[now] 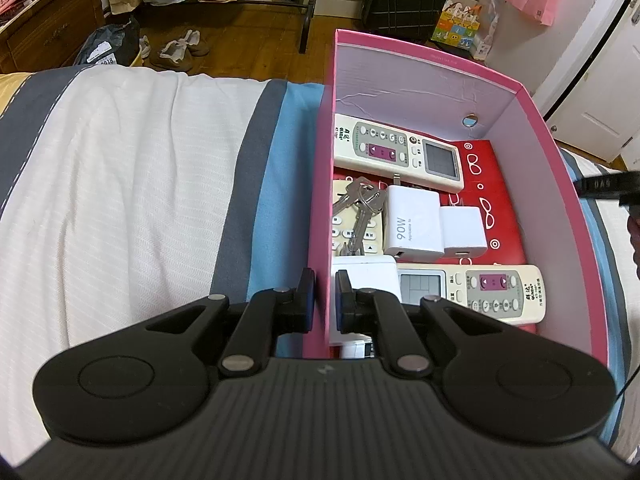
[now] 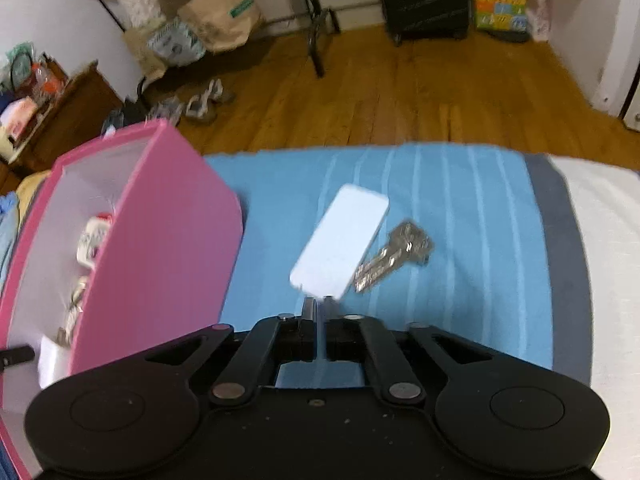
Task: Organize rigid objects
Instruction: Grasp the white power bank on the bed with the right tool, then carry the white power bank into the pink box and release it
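Pink box [image 1: 532,152]: three remotes, two chargers | left fingers [image 1: 307,292] pinch wall | right fingers [image 2: 308,312] seemingly grip charger prongs

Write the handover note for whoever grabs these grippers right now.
Left gripper: jaws clamped on pink box wall, steadying it.
Right gripper: jaws nearly together at white block near edge; grip unclear, blurred.
Done: remotes, chargers, one key bunch in box.
Left: white block and keys on blue bedsheet, beside box.

L tongs [image 1: 324,300] clamped, R tongs [image 2: 319,320] pinched closed, both angled down.
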### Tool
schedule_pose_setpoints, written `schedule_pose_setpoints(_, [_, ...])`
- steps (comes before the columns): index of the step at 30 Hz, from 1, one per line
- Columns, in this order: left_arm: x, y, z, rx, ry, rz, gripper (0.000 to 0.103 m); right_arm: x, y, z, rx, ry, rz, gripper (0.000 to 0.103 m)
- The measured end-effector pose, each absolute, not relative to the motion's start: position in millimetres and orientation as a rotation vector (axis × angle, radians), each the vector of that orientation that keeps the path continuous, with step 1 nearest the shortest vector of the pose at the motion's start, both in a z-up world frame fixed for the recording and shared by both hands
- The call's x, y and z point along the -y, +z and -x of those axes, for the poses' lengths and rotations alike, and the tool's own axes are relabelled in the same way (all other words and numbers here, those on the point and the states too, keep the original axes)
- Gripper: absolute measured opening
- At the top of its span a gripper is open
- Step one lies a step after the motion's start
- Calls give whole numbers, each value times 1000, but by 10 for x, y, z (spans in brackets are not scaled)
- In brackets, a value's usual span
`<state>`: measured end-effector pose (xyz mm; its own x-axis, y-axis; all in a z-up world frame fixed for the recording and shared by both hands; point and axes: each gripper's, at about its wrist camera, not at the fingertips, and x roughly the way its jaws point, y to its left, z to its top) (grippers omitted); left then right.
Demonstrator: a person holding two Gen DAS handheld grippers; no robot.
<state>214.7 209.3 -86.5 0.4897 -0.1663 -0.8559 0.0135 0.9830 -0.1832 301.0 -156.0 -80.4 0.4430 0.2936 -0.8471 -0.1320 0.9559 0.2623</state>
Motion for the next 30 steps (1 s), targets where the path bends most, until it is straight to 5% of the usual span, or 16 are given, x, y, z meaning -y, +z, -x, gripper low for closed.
schedule_pose_setpoints(18, [-2118,-863,-2121,-1052,-116,165,8,1475,-1075,-3746,-1200,304,-115,67])
schedule_pose_setpoints(24, [-2152,-876,-2132,-1054,-122,182,8,1402,-1021,-3537,-1133,268,-15,47])
schedule_pose_setpoints(30, [-2163,-883,-2132,-1053,-119,177,8,1483,-850,-3259,-1047,273,-49,46])
